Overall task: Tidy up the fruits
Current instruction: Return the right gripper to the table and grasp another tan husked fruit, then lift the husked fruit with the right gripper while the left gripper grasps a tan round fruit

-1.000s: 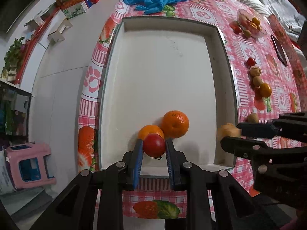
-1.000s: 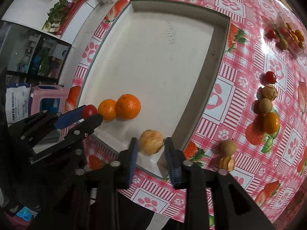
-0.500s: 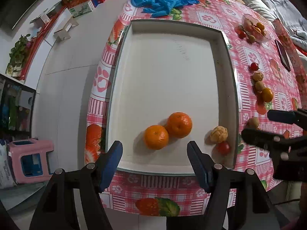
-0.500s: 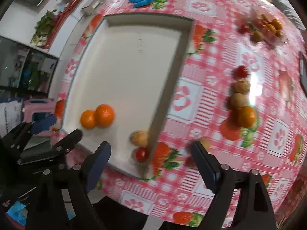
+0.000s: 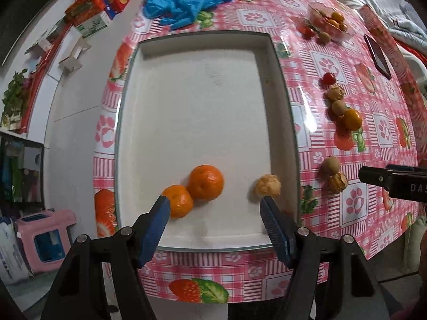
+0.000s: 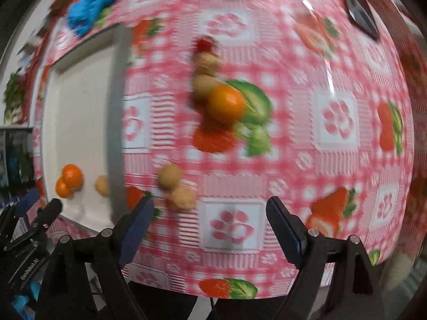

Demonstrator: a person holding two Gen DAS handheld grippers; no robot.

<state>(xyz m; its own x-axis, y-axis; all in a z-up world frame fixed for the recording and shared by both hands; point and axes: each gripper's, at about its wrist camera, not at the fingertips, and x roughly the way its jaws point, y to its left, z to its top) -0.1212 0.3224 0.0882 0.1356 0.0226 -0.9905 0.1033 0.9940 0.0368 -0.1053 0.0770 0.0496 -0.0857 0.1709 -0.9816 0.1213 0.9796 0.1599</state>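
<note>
A: Left to right, quick. Your left gripper [image 5: 214, 209] is spread wide, nothing in it, hanging over the near end of the white tray [image 5: 291, 122]. In the tray: small orange [image 5: 178, 200] touching the big orange [image 5: 205, 182], then the walnut-like fruit [image 5: 267, 185] near the right wall.

B: And on the cloth?

A: Right of the tray, a brown round fruit [image 5: 330, 165] touches a husked one [image 5: 337, 183]. Further back, a row: cherry tomato [image 5: 328, 78], two brown ones, an orange kumquat-like fruit [image 5: 352, 119]. Your right gripper [image 6: 210, 214] is wide open too, empty, over the tablecloth [image 6: 333, 160]. That view is motion-blurred.

B: Handling?

A: My guess: all light. The round ones look likely to roll and have smooth skin, so close across the widest part, centred. The husked one looks papery and crushable, so go gently. The tomato looks soft; don't squeeze it.

B: Changes from a second ago?

A: You had a red tomato pinched in the left gripper and the walnut-like fruit in the right. Both got released in the tray. Half a second back the tomato lay beside that fruit; now I can't see it, your left finger may cover it. The right gripper has swung away from the tray toward the loose fruit.
</note>
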